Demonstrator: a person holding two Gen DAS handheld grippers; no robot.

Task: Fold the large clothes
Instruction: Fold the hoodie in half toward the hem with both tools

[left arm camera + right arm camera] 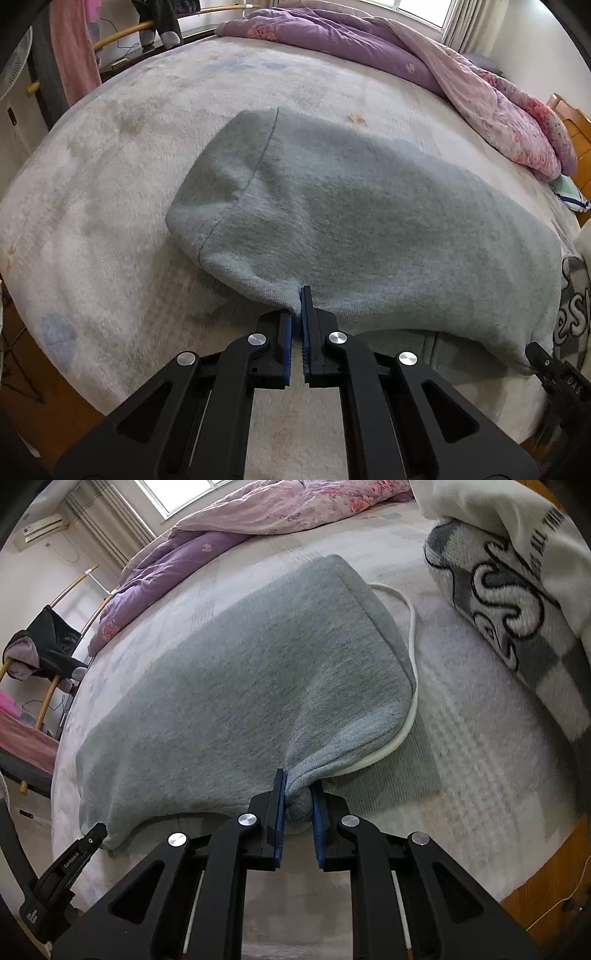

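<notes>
A large grey fleece garment lies folded over on the bed, with its near edge lifted. My left gripper is shut on that near edge toward its left end. My right gripper is shut on a bunch of the same garment at its right end. A white drawcord runs along the garment's right side. Each gripper's tip shows in the other's view: the right one and the left one. A lower grey layer lies flat beneath.
The bed has a pale fuzzy cover. A purple and pink quilt is bunched at the far side. A white and grey printed garment lies at the right. A clothes rack stands beyond the bed's edge.
</notes>
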